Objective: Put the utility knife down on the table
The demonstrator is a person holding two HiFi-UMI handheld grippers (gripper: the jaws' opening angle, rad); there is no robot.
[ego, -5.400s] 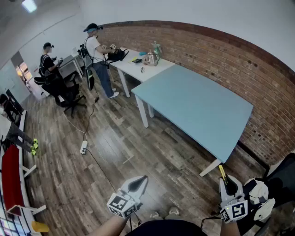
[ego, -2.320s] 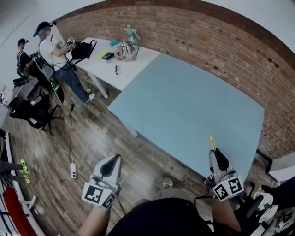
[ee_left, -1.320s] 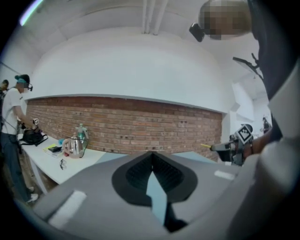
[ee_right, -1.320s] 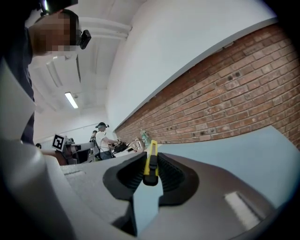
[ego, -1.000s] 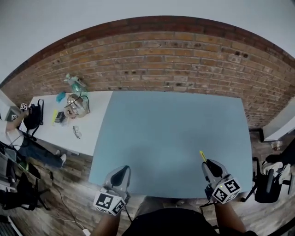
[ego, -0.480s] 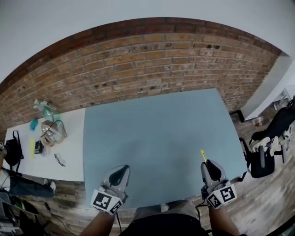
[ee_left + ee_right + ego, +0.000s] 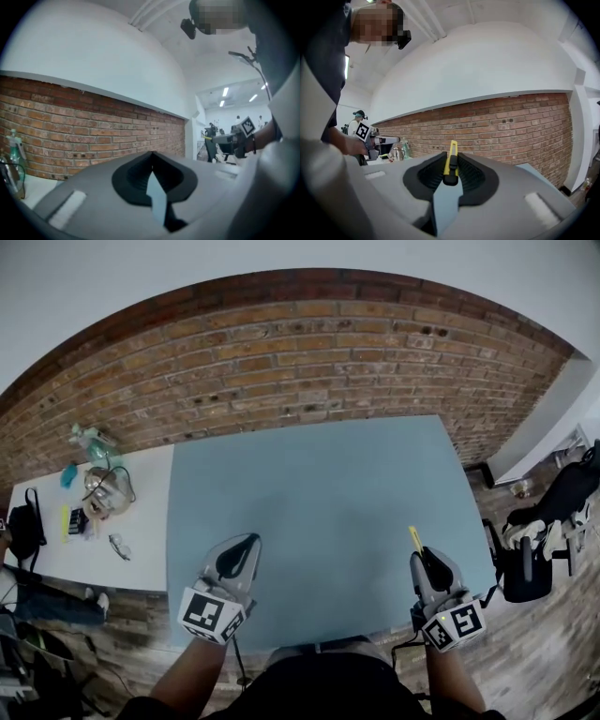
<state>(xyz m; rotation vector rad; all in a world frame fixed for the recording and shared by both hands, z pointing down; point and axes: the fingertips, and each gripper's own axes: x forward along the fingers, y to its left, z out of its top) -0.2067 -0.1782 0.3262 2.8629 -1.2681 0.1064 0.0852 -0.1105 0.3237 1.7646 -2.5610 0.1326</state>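
The utility knife [image 7: 414,539] is a slim yellow one, and it sticks out forward from my right gripper [image 7: 425,555], which is shut on it above the near right part of the light blue table [image 7: 319,484]. In the right gripper view the knife [image 7: 451,163] stands clamped between the black pads of the right gripper [image 7: 451,174], pointing toward the brick wall. My left gripper [image 7: 244,546] hovers over the table's near left edge. In the left gripper view the left gripper [image 7: 151,154] has its jaws together with nothing between them.
A brick wall [image 7: 309,352] runs behind the table. To the left, a white table [image 7: 141,493] carries a kettle-like pot [image 7: 99,485], bottles and small items. A black chair [image 7: 536,554] stands on the wooden floor at the right.
The view has swung from the room to face the blue table. Both grippers have risen over its near edge, the left one drifting sideways. The knife has stayed in the right gripper.
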